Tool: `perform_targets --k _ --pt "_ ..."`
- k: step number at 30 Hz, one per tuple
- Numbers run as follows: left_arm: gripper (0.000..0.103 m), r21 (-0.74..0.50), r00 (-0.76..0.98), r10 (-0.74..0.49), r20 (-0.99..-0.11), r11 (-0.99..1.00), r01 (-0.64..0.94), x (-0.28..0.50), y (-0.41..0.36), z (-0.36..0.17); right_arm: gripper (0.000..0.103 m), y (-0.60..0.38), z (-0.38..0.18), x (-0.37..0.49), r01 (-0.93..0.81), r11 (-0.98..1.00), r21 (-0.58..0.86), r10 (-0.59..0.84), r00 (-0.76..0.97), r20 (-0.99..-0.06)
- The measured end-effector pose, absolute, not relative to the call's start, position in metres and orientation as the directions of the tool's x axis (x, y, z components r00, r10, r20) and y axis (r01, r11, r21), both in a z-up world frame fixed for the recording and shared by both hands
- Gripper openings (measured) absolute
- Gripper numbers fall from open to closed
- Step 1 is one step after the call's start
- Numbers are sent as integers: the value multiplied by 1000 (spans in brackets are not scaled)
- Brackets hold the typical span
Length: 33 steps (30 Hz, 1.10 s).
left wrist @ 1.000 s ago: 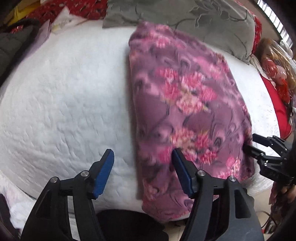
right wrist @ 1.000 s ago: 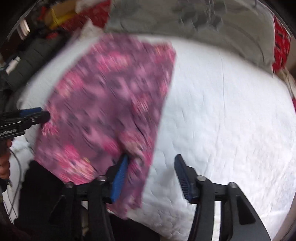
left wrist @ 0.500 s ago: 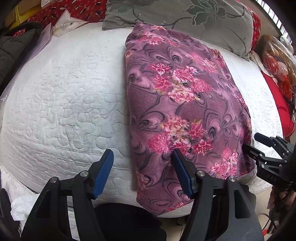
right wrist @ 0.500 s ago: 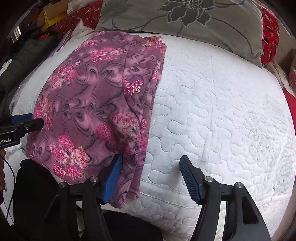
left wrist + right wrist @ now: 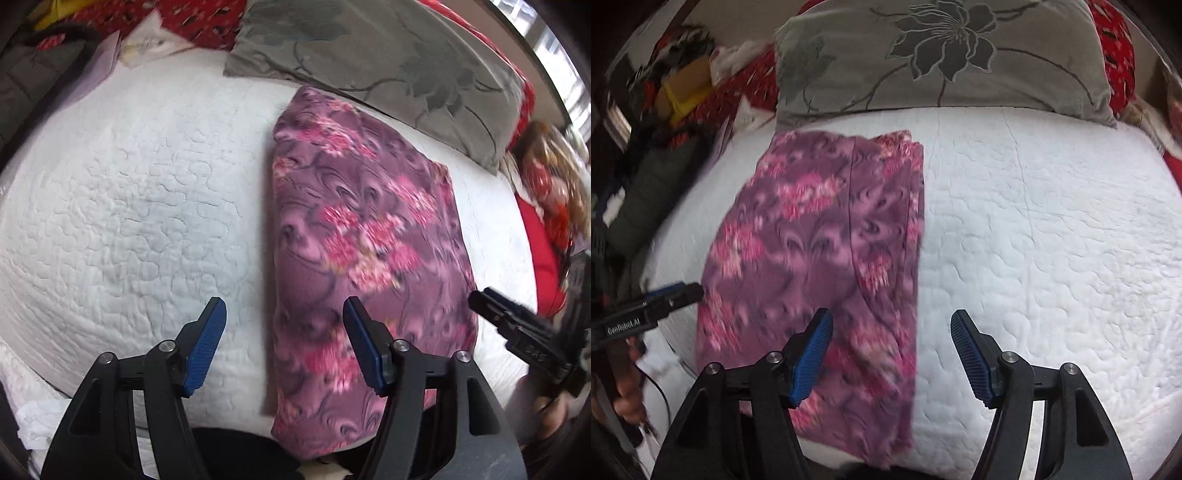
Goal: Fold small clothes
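White quilted bed cover (image 5: 129,221) carries the folded purple floral garment (image 5: 362,236), lying flat from the near edge up toward the grey flowered pillow (image 5: 945,55). Left gripper (image 5: 284,345) and right gripper (image 5: 892,356) hover above its near end, jaws apart, grasping nothing.
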<state>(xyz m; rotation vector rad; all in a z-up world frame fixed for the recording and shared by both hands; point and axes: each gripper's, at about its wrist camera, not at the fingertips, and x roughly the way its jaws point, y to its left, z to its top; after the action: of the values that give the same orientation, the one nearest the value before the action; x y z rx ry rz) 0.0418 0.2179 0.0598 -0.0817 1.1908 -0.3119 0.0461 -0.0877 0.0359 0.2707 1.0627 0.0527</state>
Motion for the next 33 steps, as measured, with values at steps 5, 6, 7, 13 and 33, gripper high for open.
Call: perform_targets --k 5,6,7,13,33 --pt "66 -309 274 -338 -900 940 147 57 223 40 12 -88 14 71 110 921 374 284 469 -836" --pt "68 -311 278 -341 -898 939 147 57 222 38 11 -84 23 71 76 934 348 265 505 -822" --pt "75 -308 278 -338 -899 940 146 59 221 34 11 -84 29 69 62 939 340 259 523 -812" --pt "77 -358 294 -387 -874 922 147 70 219 48 17 -91 13 78 91 937 337 260 461 -848" --pt "83 -194 321 -264 -909 953 235 74 195 26 53 -93 21 101 -27 983 180 176 409 -896"
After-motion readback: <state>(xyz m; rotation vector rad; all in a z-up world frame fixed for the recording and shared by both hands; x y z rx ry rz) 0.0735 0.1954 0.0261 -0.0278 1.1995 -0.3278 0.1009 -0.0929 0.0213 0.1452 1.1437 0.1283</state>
